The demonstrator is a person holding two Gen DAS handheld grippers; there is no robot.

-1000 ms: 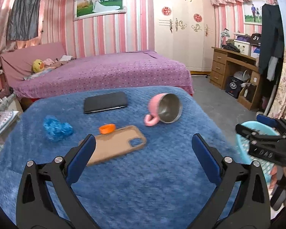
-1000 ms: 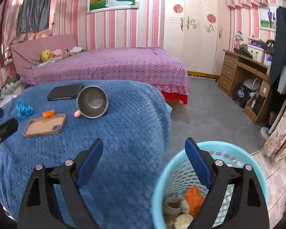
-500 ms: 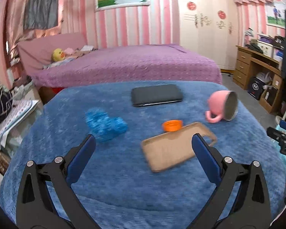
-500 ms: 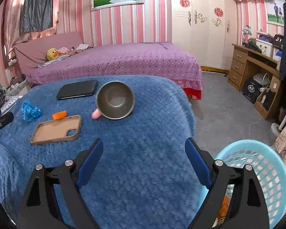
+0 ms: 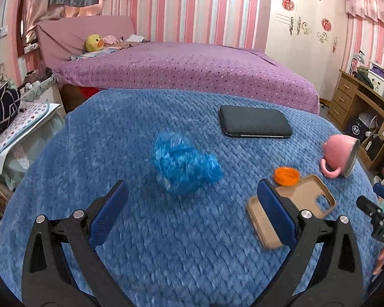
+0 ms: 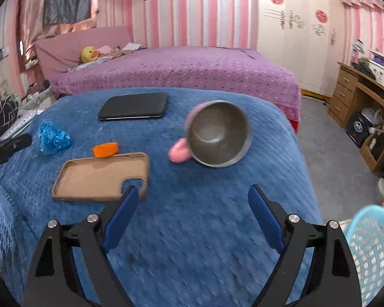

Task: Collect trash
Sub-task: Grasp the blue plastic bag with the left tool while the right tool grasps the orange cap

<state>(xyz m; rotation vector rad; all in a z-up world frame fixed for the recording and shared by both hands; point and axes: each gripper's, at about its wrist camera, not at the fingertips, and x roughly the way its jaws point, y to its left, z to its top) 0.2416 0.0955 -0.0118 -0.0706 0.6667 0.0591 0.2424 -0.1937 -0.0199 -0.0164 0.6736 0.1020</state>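
The crumpled blue plastic bag (image 5: pixel 184 165) lies on the blue blanket (image 5: pixel 115 140), just ahead of the left gripper (image 5: pixel 192 204), whose jaws stand wide with nothing between them. It looks feather-light, soft and a little slick; I judge it will squash to almost nothing, so the best hold is straight across its bunched middle, where the folds are thickest, not on a loose edge that could slide out. The orange bottle cap (image 5: pixel 286 176) sits touching the far edge of the tan phone case (image 5: pixel 291 212); small, stiff and light, it would want a pinch across its rim. The right gripper (image 6: pixel 192 204) hovers over bare blanket, jaws also wide and empty, with the turquoise trash basket (image 6: pixel 371 243) off the blanket's right edge.

The blanket is thick and nubbly, so it will give under the tips and could snag. Also on it are a black phone (image 5: pixel 254 124) and a tipped pink mug (image 5: pixel 340 154). Beyond stands a purple bed (image 5: pixel 187 71), striped pink walls, a cream wardrobe (image 5: pixel 302 38) and a wooden desk (image 5: pixel 355 97).
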